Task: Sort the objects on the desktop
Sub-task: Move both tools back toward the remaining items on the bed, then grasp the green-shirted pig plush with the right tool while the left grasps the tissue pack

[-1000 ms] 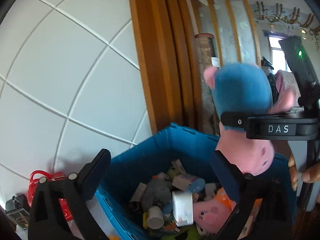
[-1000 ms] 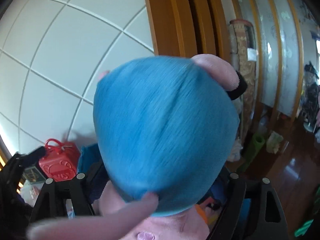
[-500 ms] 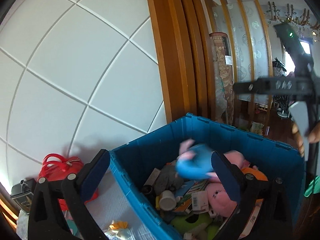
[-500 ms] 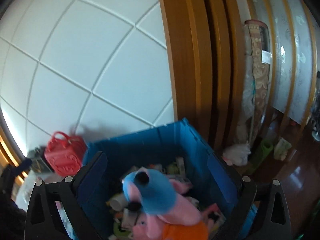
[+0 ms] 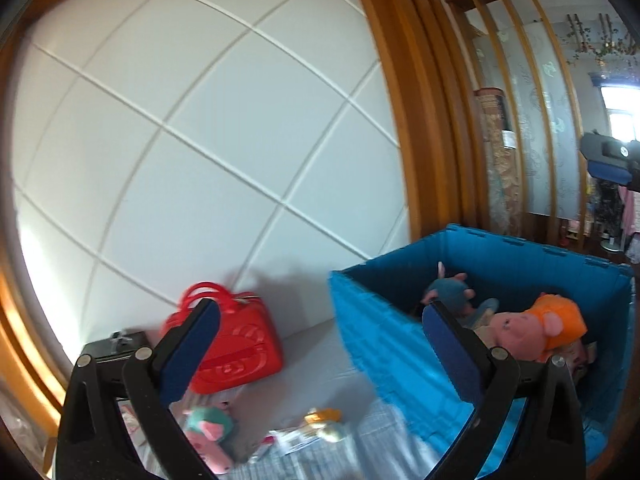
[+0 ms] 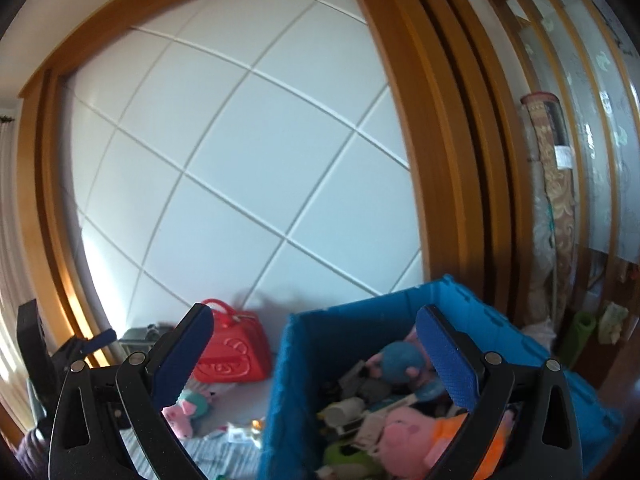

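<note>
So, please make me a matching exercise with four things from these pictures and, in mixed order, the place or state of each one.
Things:
1. blue plush toy
2. red bag
3. right gripper
4. small pink and green plush toy

Places or states:
A. on the table, in front of the red bag
B. open, nothing between its jaws
C. inside the blue crate
D. by the white wall, left of the crate

Pairs: 1-C, 2-D, 3-B, 4-A

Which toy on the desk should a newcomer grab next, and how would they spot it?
Start at the big blue plastic crate. Left of it stands a red plastic handbag. Just in front of that bag lies a small pink pig plush in a teal dress, the only soft toy outside the crate.
</note>
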Demonstrator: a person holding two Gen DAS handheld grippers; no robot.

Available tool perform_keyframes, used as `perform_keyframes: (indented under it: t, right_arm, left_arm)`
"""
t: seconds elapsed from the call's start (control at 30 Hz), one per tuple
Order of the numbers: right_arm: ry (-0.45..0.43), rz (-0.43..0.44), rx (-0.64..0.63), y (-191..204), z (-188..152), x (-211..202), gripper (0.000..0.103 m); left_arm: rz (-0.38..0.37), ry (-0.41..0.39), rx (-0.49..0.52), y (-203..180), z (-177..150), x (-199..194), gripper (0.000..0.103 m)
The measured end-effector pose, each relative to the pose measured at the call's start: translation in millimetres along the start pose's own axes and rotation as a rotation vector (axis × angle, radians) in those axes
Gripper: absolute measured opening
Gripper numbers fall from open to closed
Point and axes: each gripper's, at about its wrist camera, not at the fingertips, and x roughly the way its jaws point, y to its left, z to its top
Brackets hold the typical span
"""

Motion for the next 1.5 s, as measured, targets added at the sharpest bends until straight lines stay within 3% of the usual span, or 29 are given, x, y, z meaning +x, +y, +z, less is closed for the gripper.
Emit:
perform_keyframes:
  t: [0.17,0.23,0.33,0.47,0.7,0.9,1.0,1.2,1.33,1.5]
  right_arm:
    - [-0.012,0.040,-0.060,77,-50,-2,0.103]
    - [-0.001,0.018,-0.093,107,-76,1,0.103]
    - [0.048,-0.002,-0.097,142,-111,10,0.103]
    - [0.115,-0.038,-0.088,176,-147,18,0.103]
    - [0.175,-0.076,-0.084,217,-175,20,0.103]
    - [0.217,-0.086,-0.128,226,-184,31,0.103]
    - [0.253,-0.060,-0.133,227,-188,55,0.103]
    - [0.364,0.027,-0.146,245,-220,132,0.103]
    - [0.490,0.132,-0.108,271,-250,199,0.103]
    - [0.625,0.190,-0.089,310,-296,283,0.103]
  left_arm:
    - [0.090,-0.008,0.040,40,-44,-31,0.103]
    - [0.108,0.010,0.021,57,-64,-40,0.103]
    - [0.145,0.025,0.010,79,-89,-50,0.103]
    - [0.139,0.055,0.006,101,-112,-56,0.103]
    - [0.066,0.106,-0.011,119,-138,-51,0.103]
    - [0.084,0.122,-0.032,121,-143,-38,0.103]
    - [0.119,0.136,-0.033,134,-150,-35,0.103]
    - [0.281,0.179,-0.085,195,-170,-25,0.103]
    - [0.398,0.219,-0.118,246,-187,-18,0.103]
    - [0.463,0.272,-0.152,291,-210,-4,0.103]
